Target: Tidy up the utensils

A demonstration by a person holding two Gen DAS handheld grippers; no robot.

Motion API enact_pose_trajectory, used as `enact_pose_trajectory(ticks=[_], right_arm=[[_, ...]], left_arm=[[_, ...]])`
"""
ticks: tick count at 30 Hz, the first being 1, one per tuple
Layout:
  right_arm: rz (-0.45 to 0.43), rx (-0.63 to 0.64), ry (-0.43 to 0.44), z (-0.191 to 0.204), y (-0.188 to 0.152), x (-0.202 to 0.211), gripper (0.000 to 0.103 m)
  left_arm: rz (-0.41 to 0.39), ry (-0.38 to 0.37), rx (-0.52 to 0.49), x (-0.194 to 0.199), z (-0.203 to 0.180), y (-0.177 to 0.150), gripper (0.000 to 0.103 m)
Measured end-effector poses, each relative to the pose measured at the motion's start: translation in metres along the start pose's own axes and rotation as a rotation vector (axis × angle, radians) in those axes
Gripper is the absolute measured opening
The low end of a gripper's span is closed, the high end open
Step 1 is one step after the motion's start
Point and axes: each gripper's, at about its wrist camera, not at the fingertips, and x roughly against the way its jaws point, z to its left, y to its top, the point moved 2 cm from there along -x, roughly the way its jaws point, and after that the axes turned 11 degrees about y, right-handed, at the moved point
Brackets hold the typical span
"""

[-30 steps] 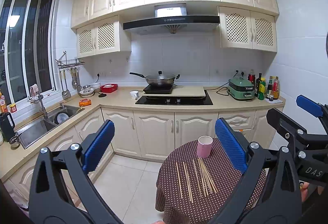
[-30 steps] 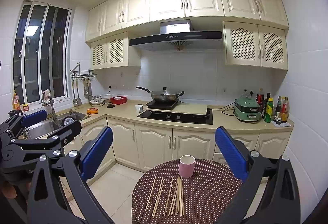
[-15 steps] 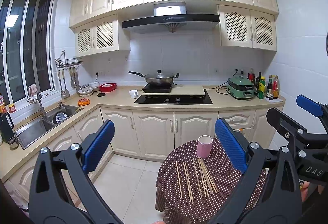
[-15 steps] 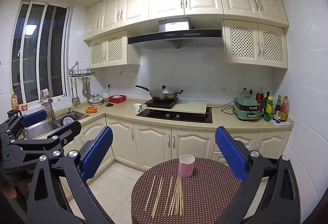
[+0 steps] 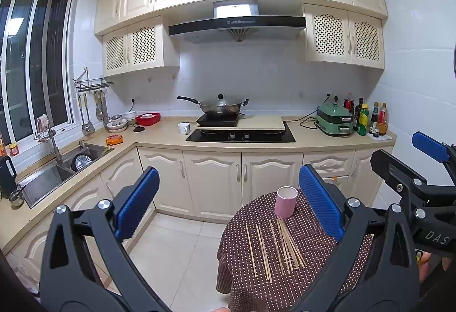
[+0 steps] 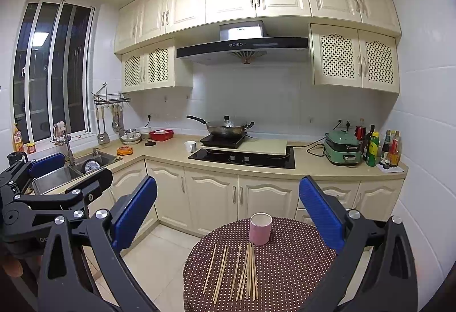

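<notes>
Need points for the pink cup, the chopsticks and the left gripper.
pink cup [image 6: 260,231], right wrist view, on its side wall.
chopsticks [image 6: 247,272], right wrist view, middle of the dense bundle.
left gripper [image 5: 228,209], left wrist view, midway between its open fingertips.

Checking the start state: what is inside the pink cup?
No chopsticks stick out of the pink cup; they all lie flat on the dotted tablecloth. The cup's bottom is hidden by its wall.

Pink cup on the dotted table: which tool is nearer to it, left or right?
Right, though only slightly. The pink cup sits almost centred ahead of the open right tool. From the open left tool it lies off toward the right finger, the table off-centre.
</notes>
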Motion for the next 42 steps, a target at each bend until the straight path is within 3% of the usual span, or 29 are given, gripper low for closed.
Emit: enact_pose_trajectory(ticks=[11,23,30,36,42], right_arm=[[0.025,-0.031,-0.004,0.008,-0.008,-0.021,0.096],[0.152,-0.117,0.010,-0.016,-0.040,-0.072,0.096],[0.300,-0.167,-0.007,-0.060,-0.087,-0.140,0.096],[0.470,-0.211,0.000,-0.114,-0.139,-0.215,0.095],[0.695,-0.328,0.019,-0.171,-0.206,-0.285,0.074]], left_arm=[[0.027,-0.023,-0.015,-0.019,0.012,-0.007,0.097],[0.144,-0.084,-0.050,-0.079,-0.005,-0.032,0.096],[0.317,-0.093,-0.078,-0.159,-0.035,-0.069,0.096],[0.568,-0.100,-0.088,-0.264,-0.065,-0.129,0.096],[0.818,-0.092,-0.109,-0.350,-0.093,-0.198,0.093]])
